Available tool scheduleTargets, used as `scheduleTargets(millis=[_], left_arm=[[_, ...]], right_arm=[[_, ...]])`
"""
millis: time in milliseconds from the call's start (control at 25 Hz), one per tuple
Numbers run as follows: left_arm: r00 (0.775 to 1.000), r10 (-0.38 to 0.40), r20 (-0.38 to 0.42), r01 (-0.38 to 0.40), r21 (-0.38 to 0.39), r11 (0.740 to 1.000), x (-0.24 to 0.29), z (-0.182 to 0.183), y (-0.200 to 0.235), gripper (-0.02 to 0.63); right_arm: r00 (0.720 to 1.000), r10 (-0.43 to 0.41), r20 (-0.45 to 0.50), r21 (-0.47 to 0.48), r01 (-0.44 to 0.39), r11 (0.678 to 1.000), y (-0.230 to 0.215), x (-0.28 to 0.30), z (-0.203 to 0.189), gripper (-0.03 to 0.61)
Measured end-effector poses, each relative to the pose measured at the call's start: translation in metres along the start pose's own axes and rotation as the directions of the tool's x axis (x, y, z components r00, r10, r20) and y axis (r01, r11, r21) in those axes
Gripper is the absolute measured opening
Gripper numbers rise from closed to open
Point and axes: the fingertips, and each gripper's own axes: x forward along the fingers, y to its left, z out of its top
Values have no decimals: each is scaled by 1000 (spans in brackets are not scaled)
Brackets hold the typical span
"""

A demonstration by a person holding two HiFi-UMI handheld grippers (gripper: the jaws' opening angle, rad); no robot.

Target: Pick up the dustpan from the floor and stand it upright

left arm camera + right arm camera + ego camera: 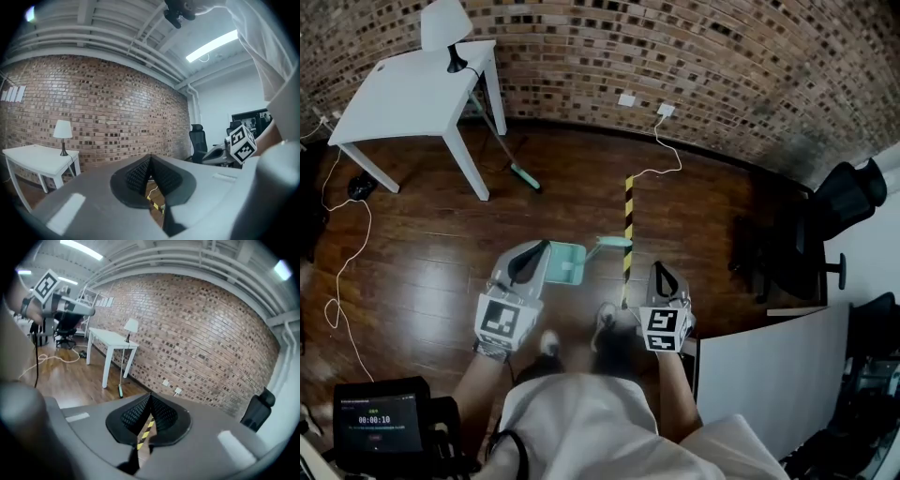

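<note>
The teal dustpan is on the wooden floor just in front of the person's feet, its short handle pointing toward a yellow-and-black striped strip. From above I cannot say for sure whether it lies flat or is already tipped up on an edge. The left hand-held gripper hangs right over the pan's near side, and the right hand-held gripper is on the far side of the strip, apart from the pan. Both have their jaws pressed together with nothing between them; past the closed pads of each only floor and the striped strip show. The pan looks like thin moulded plastic, so I would expect it to be light and stiff, a bit slick, and inclined to skate over the polished boards if nudged. The handle seems the sensible place to take hold, close to where it joins the pan, since the broad tray walls offer little to pinch. A broom leans by the white desk well behind.
</note>
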Motion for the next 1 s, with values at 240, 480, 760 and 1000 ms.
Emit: scheduleTargets(millis=[240,480,760,1000], left_arm=[[999,38,-30,-40,-57,998,-28,7,-7,2],[995,97,-11,-97,-24,995,-31,25,-21,2],[999,35,15,-35,-3,999,-20,50,-49,2],[1000,-1,-4,1,0,1000,-26,46,-56,2]], right_arm=[[983,21,182,-1,-21,1000,-14,-77,44,14],[923,107,370,178,-183,967,-29,-113,74,14],[916,53,398,297,-183,937,-49,-130,71,14],[936,60,348,292,-169,941,-39,-133,69,14]])
